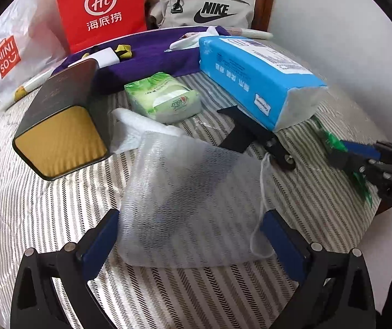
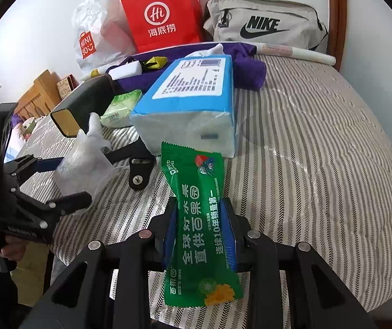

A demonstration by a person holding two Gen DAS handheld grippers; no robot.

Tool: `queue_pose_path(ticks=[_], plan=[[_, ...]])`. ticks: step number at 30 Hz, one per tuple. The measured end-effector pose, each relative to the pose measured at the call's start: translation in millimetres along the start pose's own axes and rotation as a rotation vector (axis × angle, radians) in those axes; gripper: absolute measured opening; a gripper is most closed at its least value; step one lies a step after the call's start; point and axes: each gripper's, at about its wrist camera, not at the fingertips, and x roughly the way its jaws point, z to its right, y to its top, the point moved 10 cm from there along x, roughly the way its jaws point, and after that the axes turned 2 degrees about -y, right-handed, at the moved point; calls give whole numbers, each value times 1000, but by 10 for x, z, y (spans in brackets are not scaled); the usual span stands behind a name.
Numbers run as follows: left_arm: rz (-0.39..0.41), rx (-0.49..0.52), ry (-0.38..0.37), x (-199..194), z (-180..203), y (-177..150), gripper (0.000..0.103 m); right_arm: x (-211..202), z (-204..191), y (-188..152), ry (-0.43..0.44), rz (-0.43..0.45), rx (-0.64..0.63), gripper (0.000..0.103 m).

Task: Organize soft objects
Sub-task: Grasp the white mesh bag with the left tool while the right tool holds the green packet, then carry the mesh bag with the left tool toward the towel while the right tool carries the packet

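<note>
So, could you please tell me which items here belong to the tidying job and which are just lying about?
Job: white mesh bag between left gripper fingers; green wipes packet clamped by right gripper; blue tissue pack; green tissue pack.
Lying about: red bag; Nike pouch; black box.

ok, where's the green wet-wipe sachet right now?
Right wrist view, centre: the green wet-wipe sachet is clamped in the right tongs, its far end just short of the blue tissue pack on the striped bedcover.

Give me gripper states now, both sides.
Left gripper: open, fingers either side of mesh bag.
Right gripper: shut on green packet.
</note>
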Motion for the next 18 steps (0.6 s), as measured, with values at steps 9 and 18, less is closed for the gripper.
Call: queue_pose_path(ticks=[9, 18], plan=[[3, 42, -16, -23, 98, -20, 103, 29, -4, 8, 8, 7, 3, 31], [16, 42, 1, -21, 119, -5, 101, 58, -33, 20, -2, 22, -16, 35]])
